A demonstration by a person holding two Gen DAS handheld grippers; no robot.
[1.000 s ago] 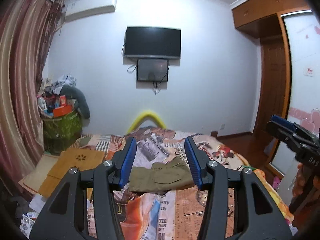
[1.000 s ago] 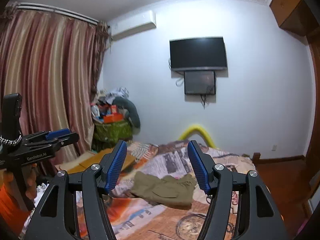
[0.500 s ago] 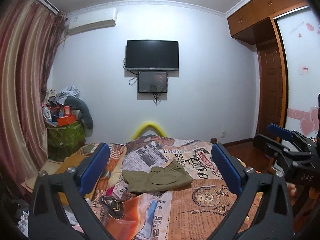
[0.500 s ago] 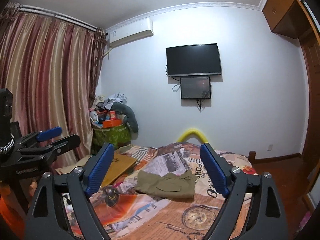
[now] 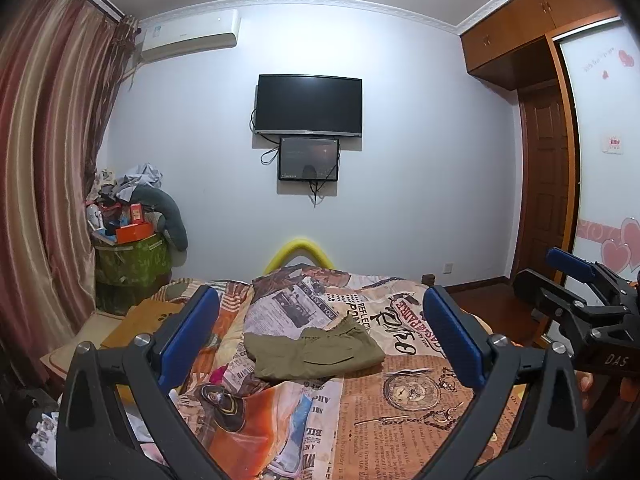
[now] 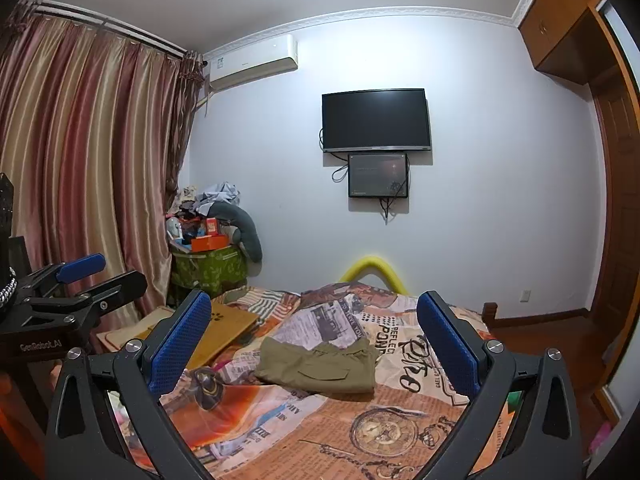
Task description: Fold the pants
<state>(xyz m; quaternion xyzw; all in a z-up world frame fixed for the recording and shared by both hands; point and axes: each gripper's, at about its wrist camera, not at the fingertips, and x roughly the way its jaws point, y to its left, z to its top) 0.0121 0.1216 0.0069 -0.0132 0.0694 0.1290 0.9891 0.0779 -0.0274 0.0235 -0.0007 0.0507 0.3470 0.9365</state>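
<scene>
The bed [image 5: 420, 392] carries the pants [image 5: 316, 354], lying folded in a compact bundle at its middle; a second ago both tongs stood half-closed, now the left gripper [image 5: 320, 336] gapes empty, the right gripper [image 6: 316, 344] is opening, nothing between; folding looks finished.

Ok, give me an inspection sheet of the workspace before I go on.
Surface: bed with newspaper-print cover.
Job's things: olive pants lying folded mid-bed, untouched.
Clutter: wooden board on the bed's left side; piled green bin in the corner.
Grippers: left gripper open, empty; right gripper jaws opening, nothing between them.
Cables: loose leads under the wall TV.
Surroundings: striped curtain, air conditioner, wardrobe.
</scene>
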